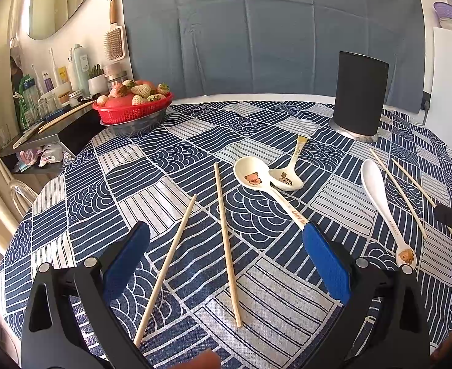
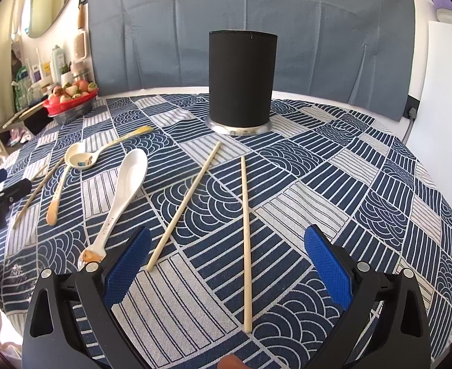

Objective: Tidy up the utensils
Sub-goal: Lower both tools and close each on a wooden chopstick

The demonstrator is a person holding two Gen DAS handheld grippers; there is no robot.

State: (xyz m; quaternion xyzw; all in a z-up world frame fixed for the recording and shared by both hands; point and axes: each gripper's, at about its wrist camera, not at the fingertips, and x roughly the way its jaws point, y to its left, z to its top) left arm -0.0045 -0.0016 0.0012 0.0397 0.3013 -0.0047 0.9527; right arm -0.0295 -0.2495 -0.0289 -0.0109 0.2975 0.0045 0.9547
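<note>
A tall black utensil holder (image 2: 242, 81) stands upright at the back of the table; the left wrist view has this holder (image 1: 360, 93) at the right. My left gripper (image 1: 226, 258) is open just over two wooden chopsticks (image 1: 227, 240), which lie between its fingers. Beyond them lie two cartoon-printed spoons (image 1: 258, 178) and a plain white spoon (image 1: 379, 196). My right gripper (image 2: 227, 256) is open above another pair of chopsticks (image 2: 246, 240), with the white spoon (image 2: 124, 190) just left of its left finger. Neither gripper holds anything.
A red basket of strawberries (image 1: 133, 104) sits in a metal bowl at the table's far left corner. A shelf with bottles (image 1: 59, 77) is beyond it. A grey padded panel (image 2: 250, 15) backs the table. The blue patterned tablecloth (image 2: 364, 190) is bare at the right.
</note>
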